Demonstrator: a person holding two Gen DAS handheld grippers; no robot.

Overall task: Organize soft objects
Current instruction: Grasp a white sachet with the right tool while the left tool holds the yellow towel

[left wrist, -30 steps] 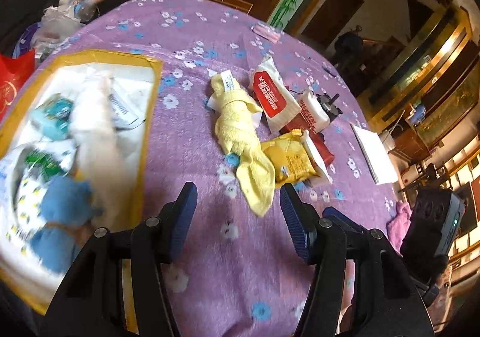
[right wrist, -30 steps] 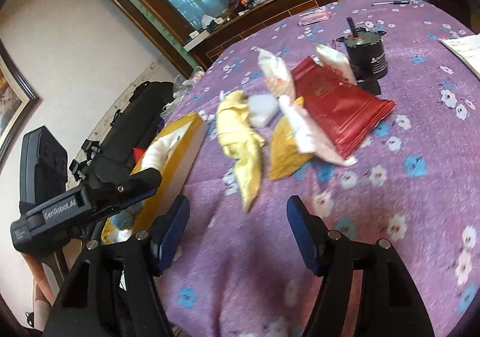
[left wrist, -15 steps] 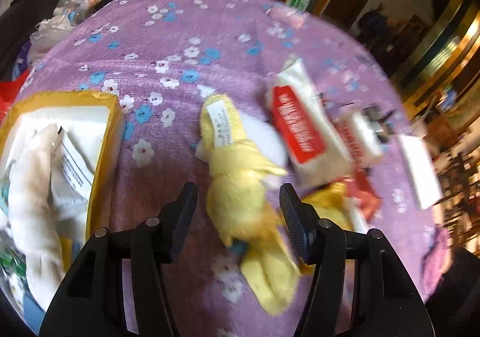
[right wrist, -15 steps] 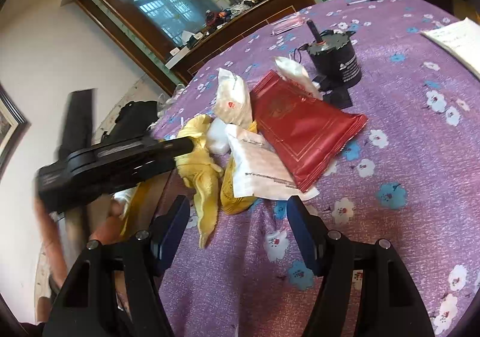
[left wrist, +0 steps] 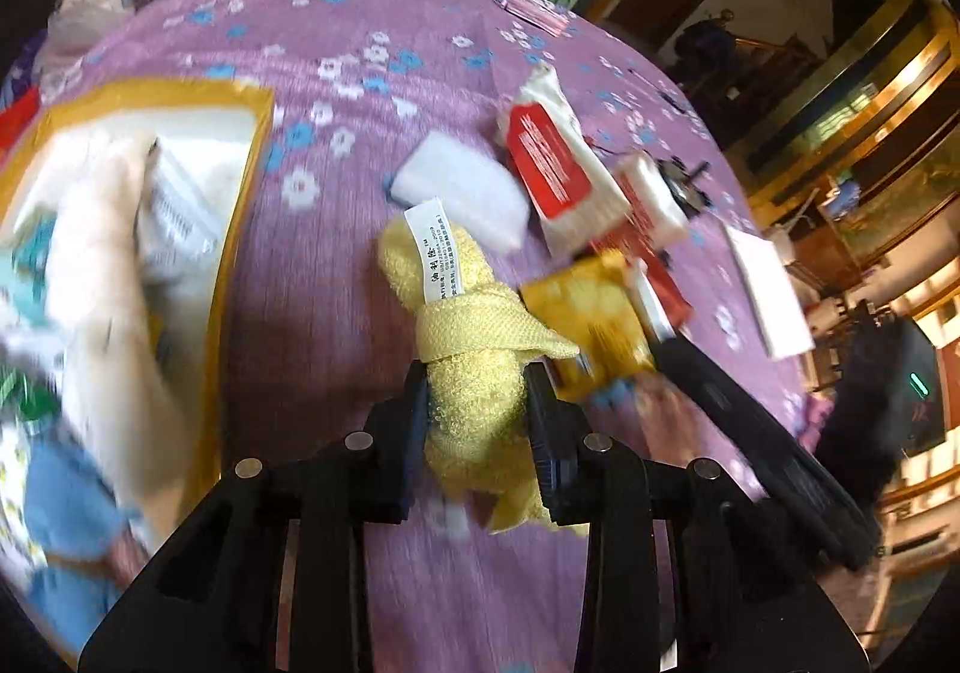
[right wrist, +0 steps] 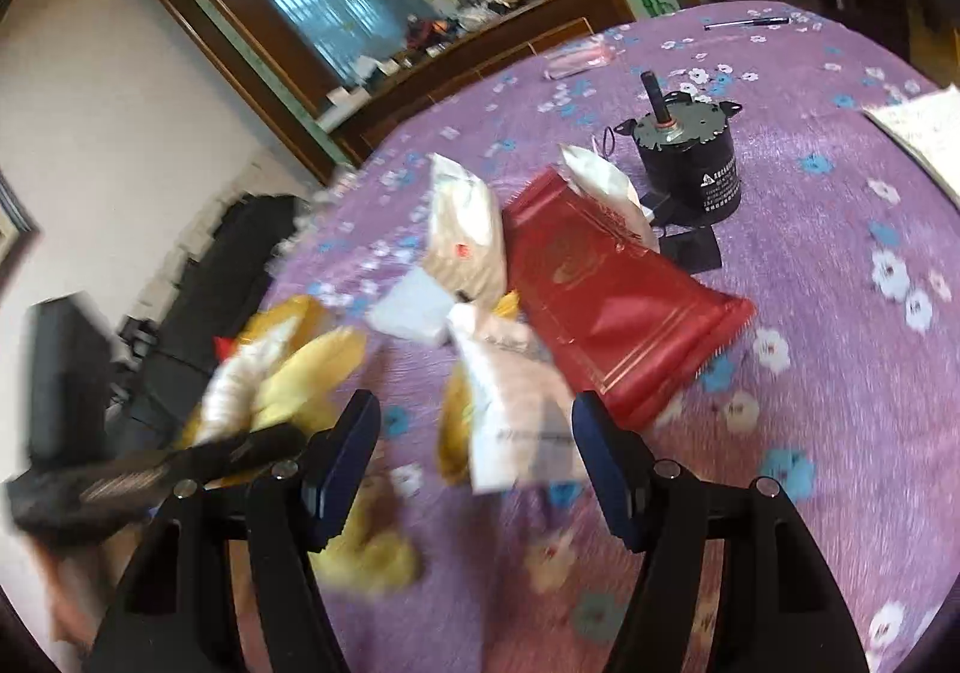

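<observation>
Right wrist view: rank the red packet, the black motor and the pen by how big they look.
1. red packet
2. black motor
3. pen
The pen lies farthest away, so its true size is unsure.

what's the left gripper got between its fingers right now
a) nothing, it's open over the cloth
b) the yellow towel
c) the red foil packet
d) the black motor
b: in the left wrist view the left gripper has both fingers pressed against the sides of the yellow towel, while the red foil packet and the black motor lie apart on the purple tablecloth.
</observation>
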